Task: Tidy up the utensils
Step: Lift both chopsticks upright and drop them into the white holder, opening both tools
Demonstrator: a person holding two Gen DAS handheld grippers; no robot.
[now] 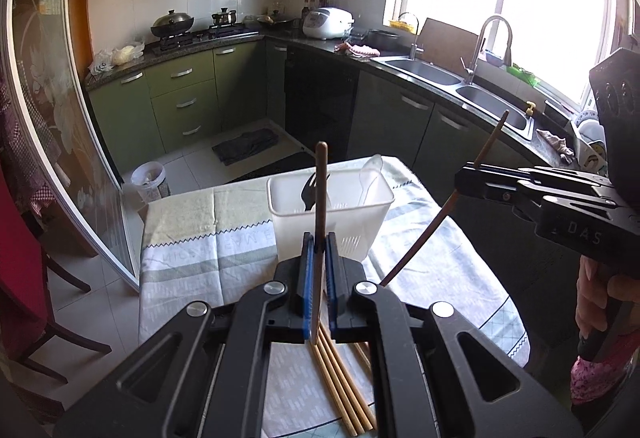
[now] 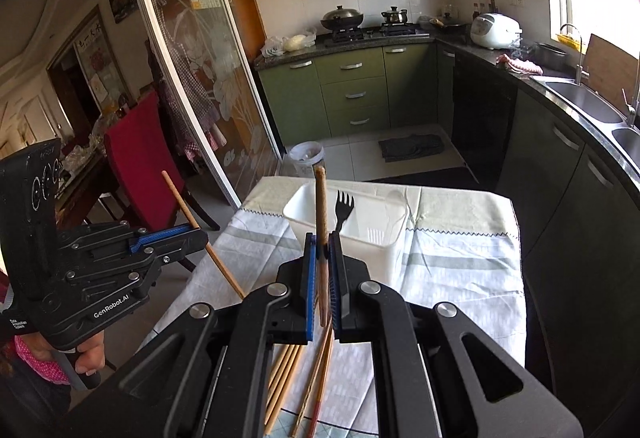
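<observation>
Kitchen: green cabinets, dark stone worktop, steel double sink under bright window, white rice cooker, lidded wok on gas hob. Counter draped in pale green-and-white checked cloth. White translucent plastic utensil caddy near far edge, black plastic fork and clear spoon upright inside. Loose wooden chopsticks lying beneath grippers. Left gripper clenched on light brown chopstick; housing reads "GenRobot.AI". Right gripper clenched on darker chopstick; housing reads "DAS".
</observation>
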